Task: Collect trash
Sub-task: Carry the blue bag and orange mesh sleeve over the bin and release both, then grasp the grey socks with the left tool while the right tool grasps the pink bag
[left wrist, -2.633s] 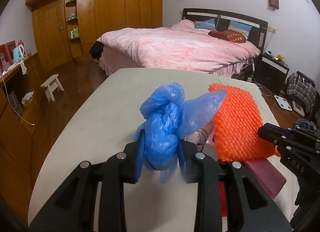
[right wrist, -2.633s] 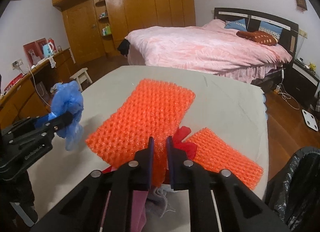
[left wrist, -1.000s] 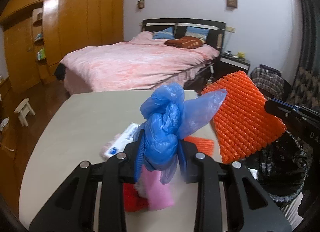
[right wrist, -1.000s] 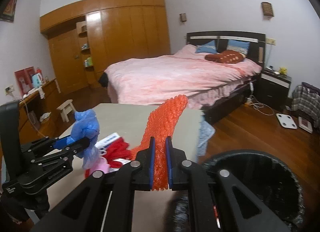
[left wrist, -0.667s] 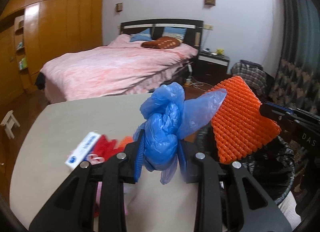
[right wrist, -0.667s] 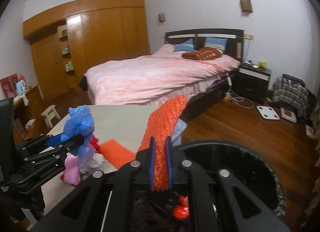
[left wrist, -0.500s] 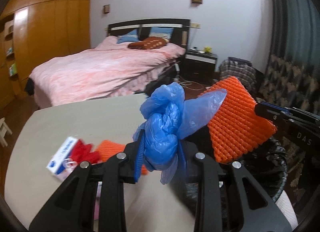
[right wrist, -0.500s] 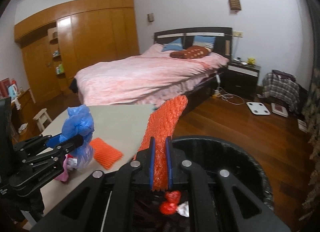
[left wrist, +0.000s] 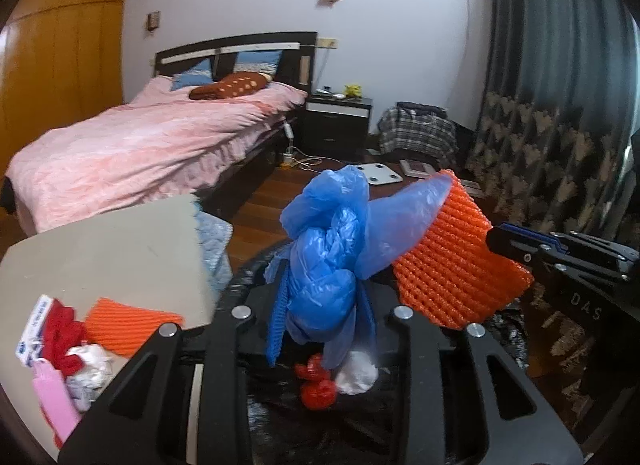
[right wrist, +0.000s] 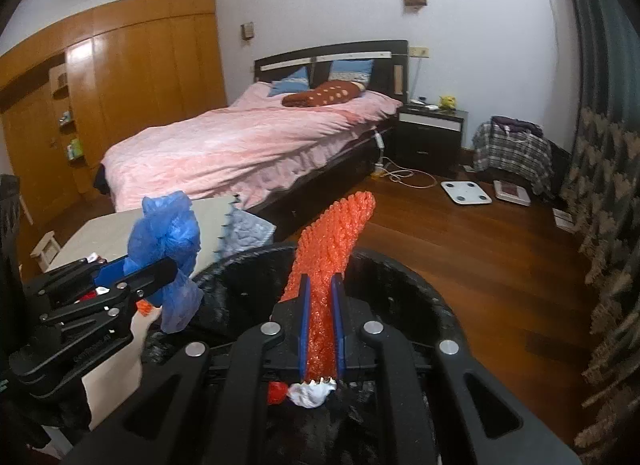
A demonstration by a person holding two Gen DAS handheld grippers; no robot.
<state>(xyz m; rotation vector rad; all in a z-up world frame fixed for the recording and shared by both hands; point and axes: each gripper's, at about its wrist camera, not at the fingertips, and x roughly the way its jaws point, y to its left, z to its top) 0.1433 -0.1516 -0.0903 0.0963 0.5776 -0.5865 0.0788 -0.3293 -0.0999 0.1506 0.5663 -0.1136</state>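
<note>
My left gripper (left wrist: 322, 305) is shut on a crumpled blue plastic bag (left wrist: 332, 249) and holds it over the near rim of a black-lined trash bin (left wrist: 504, 329). My right gripper (right wrist: 320, 321) is shut on an orange foam net sheet (right wrist: 328, 249), held upright over the bin's opening (right wrist: 400, 277). The sheet also shows in the left wrist view (left wrist: 456, 273), and the blue bag in the right wrist view (right wrist: 166, 241). Red and white scraps (left wrist: 332, 381) lie inside the bin.
The beige table (left wrist: 100, 249) stands left of the bin, with a second orange net piece (left wrist: 128, 325), red and pink scraps (left wrist: 60, 349) and a white-blue box (left wrist: 34, 325). A pink bed (right wrist: 248, 145), nightstand (right wrist: 432, 133) and wooden floor (right wrist: 480, 249) lie beyond.
Both grippers swung right from above the table to above the trash bin, carrying the blue bag and the orange sheet. Both grips are unchanged.
</note>
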